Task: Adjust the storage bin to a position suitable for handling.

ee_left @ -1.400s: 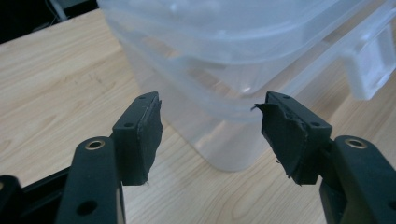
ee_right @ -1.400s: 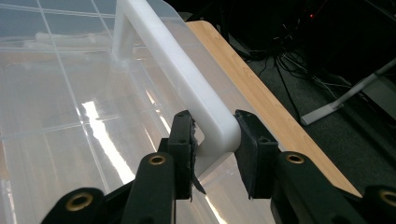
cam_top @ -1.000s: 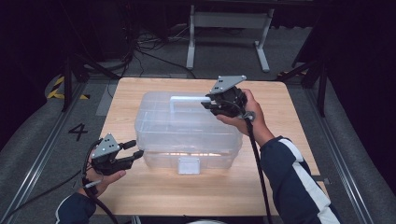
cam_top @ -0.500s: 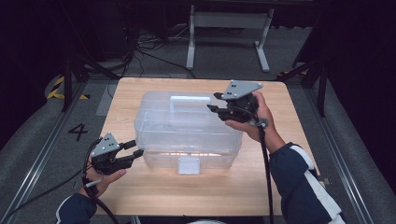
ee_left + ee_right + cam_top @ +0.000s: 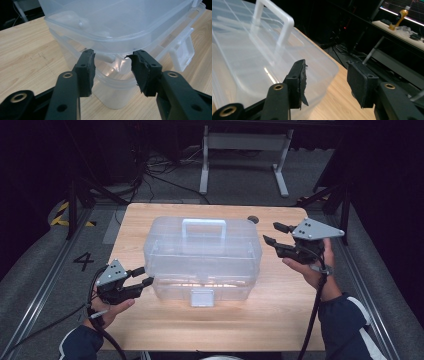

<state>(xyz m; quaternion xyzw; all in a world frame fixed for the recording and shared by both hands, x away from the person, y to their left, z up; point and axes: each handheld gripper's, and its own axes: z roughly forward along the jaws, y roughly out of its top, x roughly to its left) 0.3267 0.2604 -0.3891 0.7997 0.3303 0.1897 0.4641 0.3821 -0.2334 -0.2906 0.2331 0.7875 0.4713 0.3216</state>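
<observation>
A clear plastic storage box (image 5: 202, 255) sits shut in the middle of the wooden worktop (image 5: 250, 320), with its carry handle (image 5: 203, 226) lying on the lid and its front latch (image 5: 202, 297) facing me.

My left claw (image 5: 141, 276) waits at the box's near left corner. Its jaws are spread, and from the left gripper view the tips stand right at the lip under the lid. I cannot make out either pad pressing on the plastic.

My right claw (image 5: 272, 232) hangs off the box's right end, clear of it. Its jaws have just been opening and nothing is between them. The right gripper view looks past the rounded lid corner toward the handle.

I judge the box to be light, since I can see no contents through its walls. The walls are thin and glossy, so I expect them to flex and slide under a pinch, and a hard squeeze on a flat panel would probably bow it rather than hold it.

The stiffer parts look like the better places to take hold:
- The handle is a bar a claw could close around, for lifting.
- The rolled rim below the lid would suit steadying or dragging the box.
- The latch tab is small and would need a fingertip grip.

Because the box weighs so little, I think a one-sided push could skate it across the worktop, so bracing one end while working the other seems wise.
</observation>
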